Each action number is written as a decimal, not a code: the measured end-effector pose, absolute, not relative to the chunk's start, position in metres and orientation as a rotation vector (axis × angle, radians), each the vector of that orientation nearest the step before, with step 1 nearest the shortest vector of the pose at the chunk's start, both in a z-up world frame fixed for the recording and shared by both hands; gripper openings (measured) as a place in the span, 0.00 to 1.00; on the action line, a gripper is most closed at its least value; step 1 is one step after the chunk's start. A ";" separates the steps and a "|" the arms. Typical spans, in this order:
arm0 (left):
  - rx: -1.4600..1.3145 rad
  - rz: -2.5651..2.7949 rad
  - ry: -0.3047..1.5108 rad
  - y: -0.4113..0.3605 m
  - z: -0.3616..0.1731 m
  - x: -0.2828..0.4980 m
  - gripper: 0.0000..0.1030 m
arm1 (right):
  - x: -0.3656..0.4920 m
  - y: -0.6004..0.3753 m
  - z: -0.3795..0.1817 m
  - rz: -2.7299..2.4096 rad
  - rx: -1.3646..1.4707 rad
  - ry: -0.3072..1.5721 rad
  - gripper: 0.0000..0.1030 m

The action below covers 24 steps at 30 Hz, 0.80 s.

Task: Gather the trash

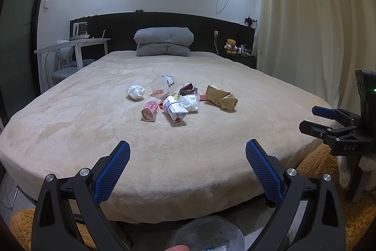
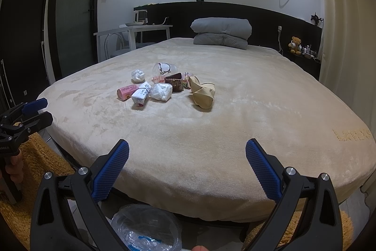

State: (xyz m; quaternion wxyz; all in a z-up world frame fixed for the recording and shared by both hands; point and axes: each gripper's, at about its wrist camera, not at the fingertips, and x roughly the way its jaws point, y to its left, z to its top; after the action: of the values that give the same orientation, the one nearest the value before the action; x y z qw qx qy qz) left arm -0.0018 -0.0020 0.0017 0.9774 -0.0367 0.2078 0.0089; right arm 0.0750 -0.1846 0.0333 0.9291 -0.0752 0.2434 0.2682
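A pile of trash lies mid-bed: crumpled white tissue [image 1: 135,91] [image 2: 138,75], clear plastic cup [image 1: 163,84] [image 2: 164,71], pink carton [image 1: 149,110] [image 2: 127,91], white carton [image 1: 175,111] [image 2: 141,95], white plastic bag [image 1: 189,102] [image 2: 161,91], brown box [image 1: 186,89] [image 2: 174,81] and brown paper bag [image 1: 221,98] [image 2: 203,93]. My left gripper [image 1: 188,145] [image 2: 45,109] hovers open over the bed's foot, well short of the pile. The right gripper [image 2: 187,144] [image 1: 310,119] is open too, beside it to the right. Both hold nothing.
A bin lined with clear plastic [image 1: 208,234] [image 2: 145,227] stands on the floor below the grippers. The beige bed [image 1: 188,180] has folded grey bedding [image 1: 163,41] at its head. A white table [image 1: 77,44] stands left; an orange rug [image 2: 42,157] lies beside the bed.
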 end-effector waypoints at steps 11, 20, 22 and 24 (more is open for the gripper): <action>-0.043 0.021 0.422 -0.009 0.005 -0.003 0.94 | 0.077 -0.184 0.027 0.550 -0.172 0.520 0.95; -0.061 0.033 0.449 -0.008 0.002 0.003 0.94 | 0.086 -0.188 0.026 0.552 -0.139 0.569 0.95; -0.059 0.031 0.456 -0.010 0.001 0.005 0.94 | 0.088 -0.188 0.026 0.552 -0.135 0.579 0.95; -0.058 0.026 0.463 -0.011 0.000 0.007 0.94 | 0.091 -0.189 0.026 0.558 -0.128 0.588 0.95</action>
State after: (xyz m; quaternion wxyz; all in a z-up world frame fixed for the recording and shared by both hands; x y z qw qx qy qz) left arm 0.0066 -0.0106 0.0000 0.9728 -0.0289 0.2293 0.0130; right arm 0.0905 -0.1886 0.0256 0.9169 -0.0624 0.2860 0.2713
